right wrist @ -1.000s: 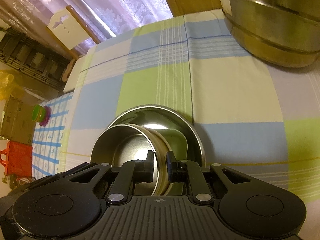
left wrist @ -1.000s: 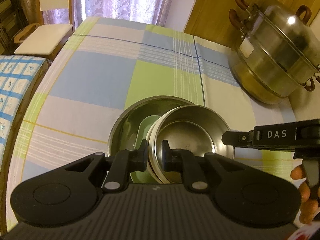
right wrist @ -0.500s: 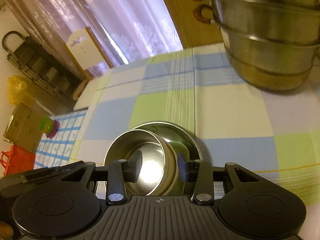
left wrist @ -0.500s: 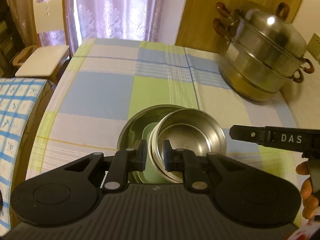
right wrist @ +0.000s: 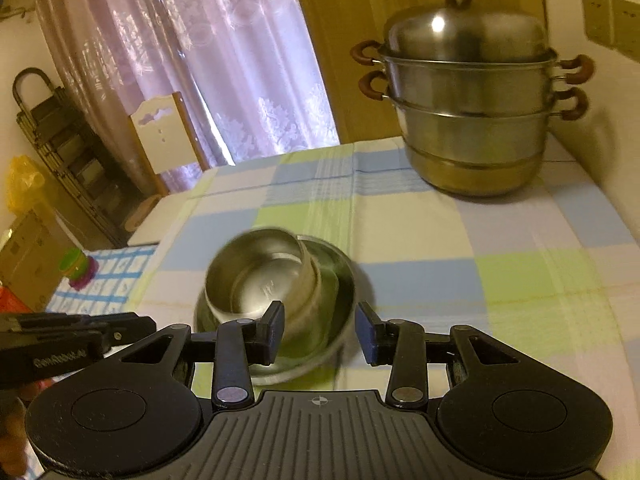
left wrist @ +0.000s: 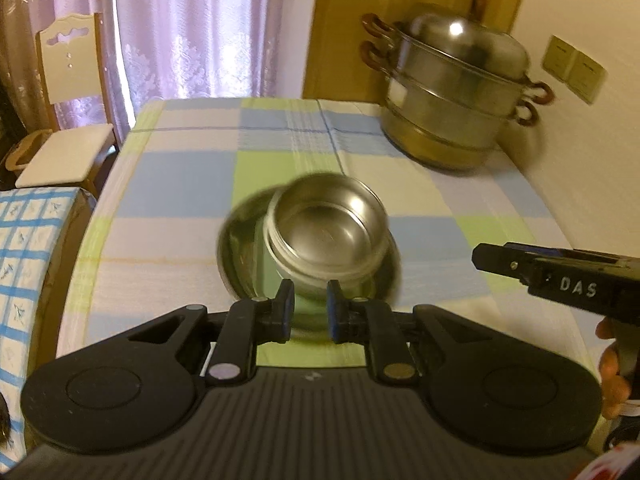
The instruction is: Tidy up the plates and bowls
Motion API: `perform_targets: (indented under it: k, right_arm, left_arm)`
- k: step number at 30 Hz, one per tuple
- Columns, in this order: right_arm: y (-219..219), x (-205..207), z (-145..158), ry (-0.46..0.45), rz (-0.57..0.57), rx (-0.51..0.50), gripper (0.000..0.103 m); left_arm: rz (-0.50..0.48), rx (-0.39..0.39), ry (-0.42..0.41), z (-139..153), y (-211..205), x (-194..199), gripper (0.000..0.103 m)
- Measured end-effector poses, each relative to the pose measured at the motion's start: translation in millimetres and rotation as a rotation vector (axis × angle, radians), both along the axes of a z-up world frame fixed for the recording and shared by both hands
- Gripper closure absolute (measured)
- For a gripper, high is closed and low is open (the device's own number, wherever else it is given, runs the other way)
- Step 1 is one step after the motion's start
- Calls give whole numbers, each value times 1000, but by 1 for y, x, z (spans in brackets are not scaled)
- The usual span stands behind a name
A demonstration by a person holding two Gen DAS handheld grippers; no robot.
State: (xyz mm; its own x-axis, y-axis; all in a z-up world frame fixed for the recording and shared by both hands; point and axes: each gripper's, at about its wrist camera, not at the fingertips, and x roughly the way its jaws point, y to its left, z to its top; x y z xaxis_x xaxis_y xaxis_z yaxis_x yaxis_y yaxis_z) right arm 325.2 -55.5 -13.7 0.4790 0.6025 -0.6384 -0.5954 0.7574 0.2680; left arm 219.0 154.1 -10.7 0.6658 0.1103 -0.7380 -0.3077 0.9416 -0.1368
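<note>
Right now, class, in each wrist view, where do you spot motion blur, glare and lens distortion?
Left wrist view: the steel bowl and the plate under it smear with motion blur; a bright glint sits on the steamer pot; the tablecloth edges bow with the fisheye. Right wrist view: the same bowl blurs, the pot lid shows glare, and the curtain leans.

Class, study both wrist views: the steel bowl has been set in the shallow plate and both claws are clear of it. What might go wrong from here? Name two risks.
1. The steel bowl sits tilted and off-centre in the plate, so it may slide or rock off.
2. The left claw and right claw hang just in front of the stack, neither gripping; a careless move might knock it.
</note>
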Motion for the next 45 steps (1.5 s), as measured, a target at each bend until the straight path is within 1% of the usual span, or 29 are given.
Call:
perform_targets:
  k: [2,3,7,9,13,19,23,28,35,45]
  right_arm:
    - [-8,-14,-4,-26,17,-24,63]
    - [-11,-20,-6,-23,23,-46,64]
    - [-30,-33,-18,53,26,-51,64]
    - [-41,-39,-22,78,26,-47,63]
    - [-56,-49,-26,119,55,-80,64]
    - [-92,-65,-28,138,86,-83,63]
    - [-117,-74,-28,150,90,-64,64]
    - [-137,-83,-29,152,104,-58,63]
    - [-153,-92,-28,140,117,-53,63]
    - [-160,-96,-29,139,132,-59,63]
  left_arm:
    - [-9,7,9,-1,-12,-10,89]
    - [-11,7,13,-2,-17,-15,89]
    - [-8,-9,27,-4,-38,-31,89]
    - [-2,-14,33,-5,-49,-38,89]
    - [9,-35,50,-7,-75,-49,89]
    - [16,-46,67,-12,-117,-66,89]
    - [23,-41,69,-13,-143,-76,89]
    - [27,-43,66,-15,-167,-86,89]
    - [26,-45,62,-17,-187,-96,89]
    - [31,-47,57,-16,-195,-98,89]
